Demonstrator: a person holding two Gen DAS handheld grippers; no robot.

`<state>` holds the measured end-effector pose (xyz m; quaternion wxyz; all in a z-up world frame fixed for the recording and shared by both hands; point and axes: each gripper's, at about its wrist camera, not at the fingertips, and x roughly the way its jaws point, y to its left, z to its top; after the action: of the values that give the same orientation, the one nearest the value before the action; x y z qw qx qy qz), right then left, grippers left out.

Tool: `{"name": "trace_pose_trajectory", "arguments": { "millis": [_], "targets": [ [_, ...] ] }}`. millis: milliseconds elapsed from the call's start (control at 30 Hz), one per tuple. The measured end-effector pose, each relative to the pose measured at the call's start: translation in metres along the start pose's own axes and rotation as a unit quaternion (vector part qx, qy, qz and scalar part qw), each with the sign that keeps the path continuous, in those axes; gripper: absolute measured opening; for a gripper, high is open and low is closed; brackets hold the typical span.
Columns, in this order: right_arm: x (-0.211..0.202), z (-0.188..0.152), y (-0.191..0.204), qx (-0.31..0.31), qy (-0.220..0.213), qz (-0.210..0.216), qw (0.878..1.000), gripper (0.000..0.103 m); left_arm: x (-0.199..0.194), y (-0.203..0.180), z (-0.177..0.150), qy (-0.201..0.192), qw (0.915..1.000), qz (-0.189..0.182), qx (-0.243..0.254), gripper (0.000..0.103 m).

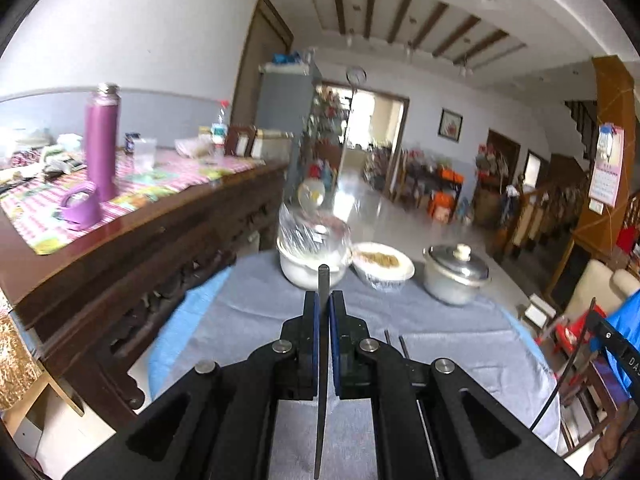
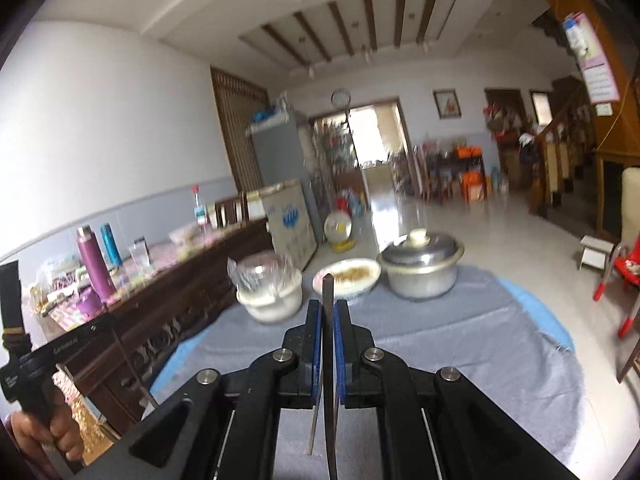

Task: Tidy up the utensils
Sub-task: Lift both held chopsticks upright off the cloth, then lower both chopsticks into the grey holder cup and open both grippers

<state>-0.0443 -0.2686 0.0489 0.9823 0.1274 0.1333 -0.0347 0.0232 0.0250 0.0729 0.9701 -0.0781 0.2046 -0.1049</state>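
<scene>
Left gripper (image 1: 324, 304): pinching a dark chopstick (image 1: 322, 360).
Right gripper (image 2: 329, 308): clamping another chopstick (image 2: 329, 340).
Table cloth (image 1: 248, 320): two loose chopsticks (image 1: 400, 346) lying near right.
Far: covered bowl (image 1: 312, 256), pot (image 1: 456, 276).
Risk: thin sticks pivoting, slipping out.

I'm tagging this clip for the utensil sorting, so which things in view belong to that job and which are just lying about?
Job:
left gripper, shut on dark chopstick
right gripper, shut on second dark chopstick
loose chopsticks on the cloth

Lying about:
covered bowl
food dish
lidded pot
purple flask
</scene>
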Motion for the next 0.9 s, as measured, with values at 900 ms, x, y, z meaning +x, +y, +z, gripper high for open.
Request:
{"name": "trace_pose_trajectory", "arguments": {
  "millis": [900],
  "targets": [
    [-0.090,0.002,0.025,0.034,-0.116,0.048,0.991,0.007,-0.148,-0.009,0.029,-0.143,0.9878,-0.050,-0.033,0.005]
  ]
}}
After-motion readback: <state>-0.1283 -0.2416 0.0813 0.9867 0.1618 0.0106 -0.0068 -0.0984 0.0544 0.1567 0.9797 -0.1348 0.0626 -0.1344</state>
